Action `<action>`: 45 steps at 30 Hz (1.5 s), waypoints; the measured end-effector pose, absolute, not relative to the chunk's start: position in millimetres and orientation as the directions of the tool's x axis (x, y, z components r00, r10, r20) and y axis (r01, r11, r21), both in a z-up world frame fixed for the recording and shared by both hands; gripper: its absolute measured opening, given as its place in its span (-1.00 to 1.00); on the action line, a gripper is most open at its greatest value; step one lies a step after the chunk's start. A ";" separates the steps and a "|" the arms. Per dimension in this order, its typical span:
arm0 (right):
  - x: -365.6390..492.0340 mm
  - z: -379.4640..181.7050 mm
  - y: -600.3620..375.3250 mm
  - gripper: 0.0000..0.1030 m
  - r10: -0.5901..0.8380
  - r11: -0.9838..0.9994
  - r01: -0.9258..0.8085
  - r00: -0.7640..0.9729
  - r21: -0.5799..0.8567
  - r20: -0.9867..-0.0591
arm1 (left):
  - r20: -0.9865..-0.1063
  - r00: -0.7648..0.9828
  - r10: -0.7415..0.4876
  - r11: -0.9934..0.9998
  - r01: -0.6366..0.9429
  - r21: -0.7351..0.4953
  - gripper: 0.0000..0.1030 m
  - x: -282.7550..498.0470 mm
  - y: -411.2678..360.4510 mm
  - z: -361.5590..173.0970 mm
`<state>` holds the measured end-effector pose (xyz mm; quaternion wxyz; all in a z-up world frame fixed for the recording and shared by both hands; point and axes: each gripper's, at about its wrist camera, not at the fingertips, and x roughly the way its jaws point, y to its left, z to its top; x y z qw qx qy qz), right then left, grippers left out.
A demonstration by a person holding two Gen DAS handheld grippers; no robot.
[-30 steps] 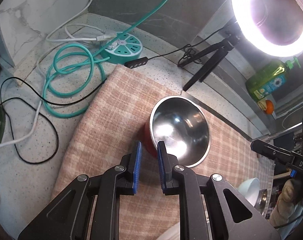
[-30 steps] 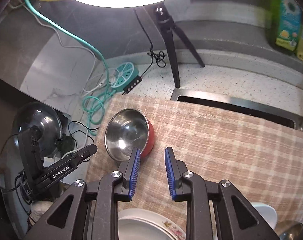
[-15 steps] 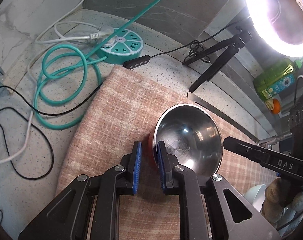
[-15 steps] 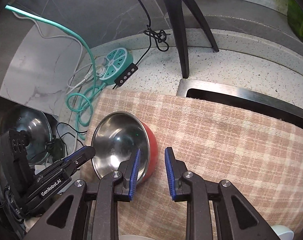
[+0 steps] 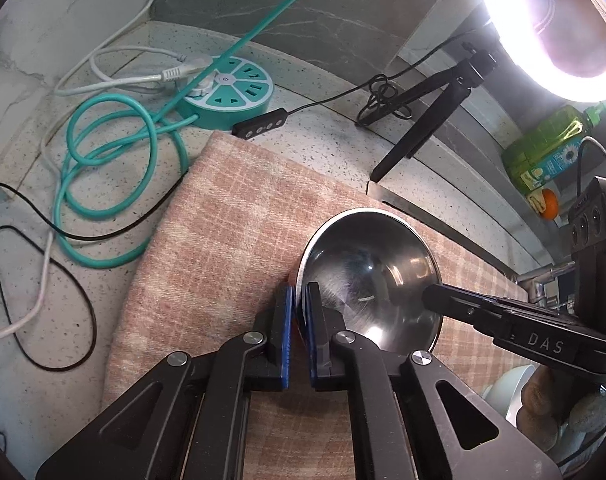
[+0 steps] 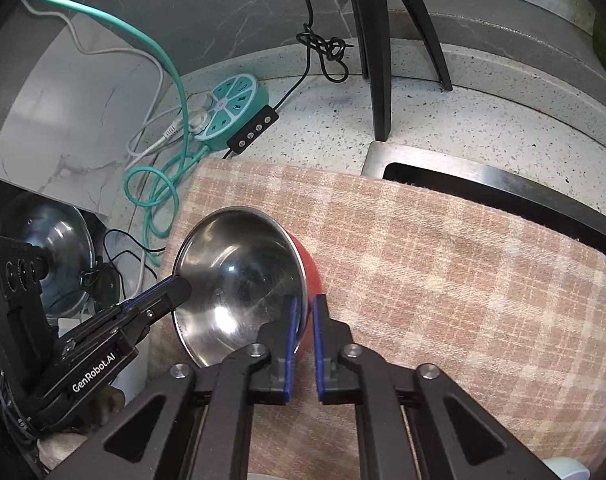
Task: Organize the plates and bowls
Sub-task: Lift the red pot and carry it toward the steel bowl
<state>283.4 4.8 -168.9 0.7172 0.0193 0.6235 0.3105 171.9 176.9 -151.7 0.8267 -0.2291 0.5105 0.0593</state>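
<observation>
Both hand-held grippers have come down onto the bowl (image 5: 369,276) since the earlier frames, and their jaws have just been closing: each now pinches the rim wall, one pad inside the steel and one against the red outside. On the worktop (image 5: 331,120), the checked cloth (image 5: 223,240) carries the bowl, which sits tilted, its mouth turned toward the left side. It lies directly ahead of and below both tools, equally near to each, so the coming lift turns on the two grips being at opposite edges: the left hand-held gripper (image 5: 297,312) on the rim's left edge, the right hand-held gripper (image 6: 305,320) on the rim toward the sink (image 6: 443,172). Both tools point steeply downward, fingers nearly parallel to the bowl wall, narrowly closed on it.
</observation>
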 end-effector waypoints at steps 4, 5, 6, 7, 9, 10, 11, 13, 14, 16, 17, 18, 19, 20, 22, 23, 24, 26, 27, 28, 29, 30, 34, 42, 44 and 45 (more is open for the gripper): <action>282.4 -168.2 2.4 -0.88 0.473 0.806 -0.415 0.024 0.421 -0.881 | -0.865 0.479 -0.151 0.878 -0.338 -0.341 -0.91 168.8 178.6 -150.1; 281.8 -167.2 1.4 -0.89 0.475 0.805 -0.414 0.021 0.425 -0.880 | -0.864 0.481 -0.150 0.878 -0.336 -0.340 -0.91 167.4 178.1 -148.7; 280.7 -165.4 0.3 -0.89 0.476 0.805 -0.414 0.020 0.426 -0.879 | -0.862 0.484 -0.151 0.879 -0.334 -0.341 -0.91 166.0 177.2 -146.6; 279.2 -163.3 -0.8 -0.89 0.476 0.805 -0.413 0.022 0.426 -0.879 | -0.860 0.486 -0.151 0.879 -0.333 -0.343 -0.91 164.6 176.5 -144.4; 275.6 -157.2 -4.6 -0.89 0.482 0.803 -0.413 0.026 0.430 -0.876 | -0.856 0.495 -0.152 0.879 -0.329 -0.346 -0.91 161.9 174.5 -138.2; 273.9 -153.8 -7.1 -0.89 0.486 0.801 -0.413 0.027 0.433 -0.874 | -0.851 0.502 -0.154 0.879 -0.325 -0.350 -0.91 160.3 173.2 -133.6; 272.3 -150.2 -9.4 -0.89 0.490 0.800 -0.412 0.028 0.437 -0.871 | -0.846 0.510 -0.155 0.879 -0.319 -0.354 -0.91 158.7 171.7 -128.8; 268.6 -140.1 -16.0 -0.89 0.502 0.796 -0.410 0.035 0.446 -0.864 | -0.837 0.524 -0.155 0.883 -0.307 -0.356 -0.91 155.6 167.7 -119.0; 266.5 -133.8 -20.2 -0.88 0.509 0.794 -0.410 0.041 0.450 -0.860 | -0.832 0.533 -0.152 0.887 -0.297 -0.353 -0.91 153.8 164.3 -112.2; 262.3 -121.9 -27.7 -0.88 0.518 0.791 -0.412 0.055 0.453 -0.854 | -0.821 0.551 -0.148 0.893 -0.282 -0.350 -0.91 150.4 157.6 -100.2; 259.9 -116.3 -31.6 -0.88 0.520 0.790 -0.413 0.061 0.453 -0.852 | -0.815 0.560 -0.147 0.897 -0.272 -0.349 -0.91 148.4 153.3 -93.9; 257.1 -109.3 -36.4 -0.88 0.525 0.788 -0.415 0.068 0.454 -0.849 | -0.810 0.568 -0.145 0.900 -0.264 -0.347 -0.91 146.6 150.2 -89.4; 254.6 -103.3 -41.5 -0.88 0.528 0.788 -0.415 0.074 0.456 -0.846 | -0.804 0.576 -0.145 0.903 -0.256 -0.346 -0.91 144.5 145.7 -83.9; 252.4 -98.2 -46.5 -0.88 0.530 0.788 -0.415 0.079 0.455 -0.844 | -0.798 0.585 -0.146 0.906 -0.245 -0.345 -0.91 142.4 140.8 -78.0; 246.6 -85.3 -59.3 -0.88 0.534 0.788 -0.416 0.096 0.454 -0.840 | -0.785 0.600 -0.151 0.911 -0.224 -0.346 -0.91 138.5 131.0 -67.7; 243.9 -80.0 -65.8 -0.88 0.534 0.790 -0.415 0.103 0.451 -0.839 | -0.779 0.607 -0.157 0.912 -0.214 -0.350 -0.91 136.3 125.6 -63.2; 240.7 -74.8 -73.0 -0.88 0.533 0.792 -0.413 0.111 0.449 -0.839 | -0.774 0.612 -0.164 0.914 -0.202 -0.353 -0.91 134.4 119.4 -58.8; 234.0 -64.7 -89.8 -0.88 0.528 0.799 -0.412 0.130 0.439 -0.839 | -0.762 0.621 -0.183 0.915 -0.175 -0.363 -0.91 130.8 106.1 -51.5; 231.1 -60.7 -97.8 -0.88 0.527 0.802 -0.408 0.138 0.437 -0.838 | -0.757 0.625 -0.192 0.915 -0.165 -0.368 -0.90 129.4 100.4 -48.9; 227.9 -57.2 -105.9 -0.88 0.527 0.805 -0.402 0.145 0.437 -0.837 | -0.752 0.628 -0.201 0.915 -0.154 -0.373 -0.90 127.5 94.4 -46.1; 223.5 -52.8 -116.1 -0.88 0.525 0.809 -0.395 0.153 0.435 -0.837 | -0.745 0.632 -0.213 0.915 -0.139 -0.379 -0.90 125.5 85.5 -42.7; 221.2 -49.2 -125.0 -0.88 0.522 0.813 -0.389 0.160 0.432 -0.838 | -0.741 0.634 -0.219 0.917 -0.125 -0.378 -0.90 124.0 78.2 -39.8; 206.7 -36.3 -161.5 -0.88 0.503 0.835 -0.365 0.199 0.412 -0.841 | -0.726 0.640 -0.251 0.923 -0.066 -0.378 -0.90 119.0 43.6 -30.7; 178.6 -34.9 -249.7 -0.88 0.458 0.879 -0.270 0.247 0.393 -0.854 | -0.713 0.605 -0.354 0.910 0.045 -0.413 -0.90 111.7 -29.7 -36.2; 172.3 -38.3 -272.8 -0.88 0.446 0.889 -0.241 0.250 0.391 -0.859 | -0.716 0.587 -0.379 0.904 0.069 -0.422 -0.90 110.9 -49.4 -41.8; 169.6 -39.8 -282.7 -0.88 0.440 0.893 -0.228 0.252 0.389 -0.862 | -0.717 0.579 -0.387 0.903 0.080 -0.423 -0.90 110.9 -57.4 -43.8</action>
